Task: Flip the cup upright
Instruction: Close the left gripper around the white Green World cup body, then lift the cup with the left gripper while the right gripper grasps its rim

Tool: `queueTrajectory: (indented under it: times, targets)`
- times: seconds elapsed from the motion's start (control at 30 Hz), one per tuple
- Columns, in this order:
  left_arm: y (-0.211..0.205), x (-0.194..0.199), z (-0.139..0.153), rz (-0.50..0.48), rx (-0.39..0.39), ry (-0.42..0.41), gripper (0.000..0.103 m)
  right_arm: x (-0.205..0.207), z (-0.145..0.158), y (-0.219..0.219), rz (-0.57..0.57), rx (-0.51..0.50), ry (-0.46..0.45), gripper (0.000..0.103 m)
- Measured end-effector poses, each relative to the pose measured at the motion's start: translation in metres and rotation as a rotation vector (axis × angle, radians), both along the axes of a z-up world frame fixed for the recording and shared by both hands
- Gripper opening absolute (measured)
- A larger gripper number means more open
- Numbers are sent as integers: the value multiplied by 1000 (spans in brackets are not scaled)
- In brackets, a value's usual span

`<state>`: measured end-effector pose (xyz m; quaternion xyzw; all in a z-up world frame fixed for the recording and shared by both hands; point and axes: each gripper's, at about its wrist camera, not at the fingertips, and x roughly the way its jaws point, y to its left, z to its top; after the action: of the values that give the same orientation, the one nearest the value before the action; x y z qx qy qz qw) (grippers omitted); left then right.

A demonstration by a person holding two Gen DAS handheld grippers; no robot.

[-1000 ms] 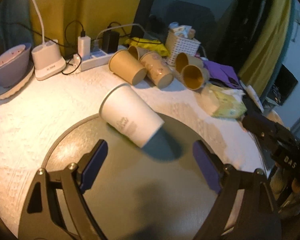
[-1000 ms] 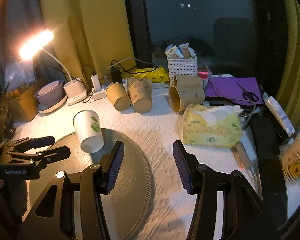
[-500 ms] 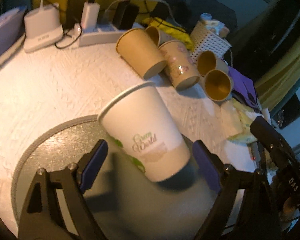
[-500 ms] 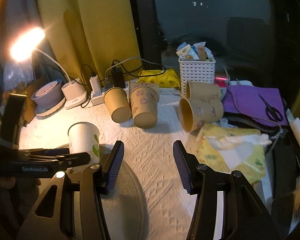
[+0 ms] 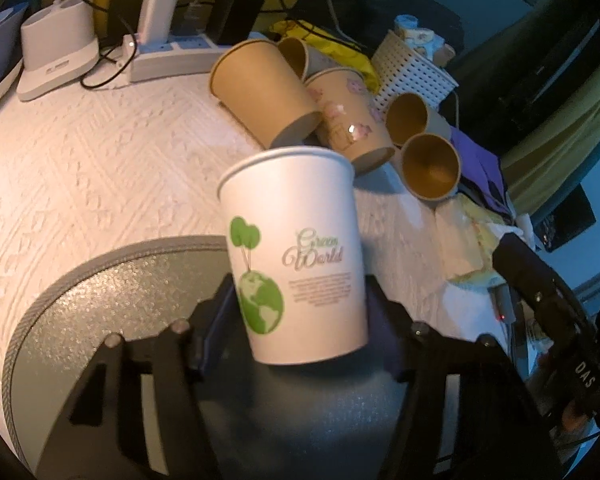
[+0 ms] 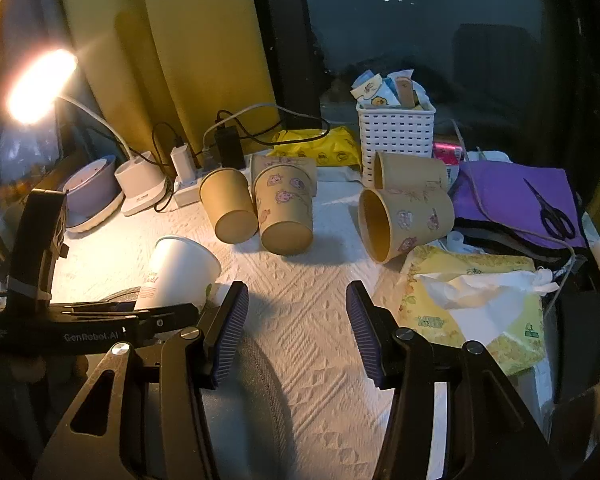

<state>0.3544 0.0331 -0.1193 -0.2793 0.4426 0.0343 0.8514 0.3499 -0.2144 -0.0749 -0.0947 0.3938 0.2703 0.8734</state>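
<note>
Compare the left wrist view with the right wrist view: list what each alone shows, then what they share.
Only the left wrist view shows the white cup's printed globe, tree and "Green World" lettering, with the left gripper's fingers closed on its lower body.

Only the right wrist view shows the lit lamp head, the scissors on purple cloth, and the right gripper open and holding nothing.

Both show the white cup, the tan cups lying on their sides, the white basket and the power strip.
</note>
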Motion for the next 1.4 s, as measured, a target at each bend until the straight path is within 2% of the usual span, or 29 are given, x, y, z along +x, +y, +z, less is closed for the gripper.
queueTrajectory:
  times: [0.2, 0.37, 0.77, 1.07, 1.1, 1.17, 1.2, 1.4]
  targets:
    - [-8, -16, 11, -45, 29, -50, 61, -13, 10, 2, -10, -7, -17, 54]
    - [-18, -39, 24, -95, 115, -100, 61, -29, 16, 6, -17, -3, -30, 54]
    - [-20, -127, 46, -156, 245, -232, 61, -94, 37, 35, 8, -6, -39, 54]
    - [-27, -183, 56, -190, 354, -309, 61, -144, 45, 50, 41, 65, 13, 54]
    - [-27, -189, 56, -190, 364, -315, 61, -149, 45, 51, 45, 74, 22, 55]
    - [-27, -200, 56, -190, 374, -328, 61, -159, 44, 54, 60, 99, 48, 67]
    - [-28, -205, 56, -191, 382, -333, 61, -163, 44, 55, 69, 111, 62, 69]
    - [-42, -231, 53, -218, 447, -386, 61, -187, 38, 63, 133, 157, 138, 71]
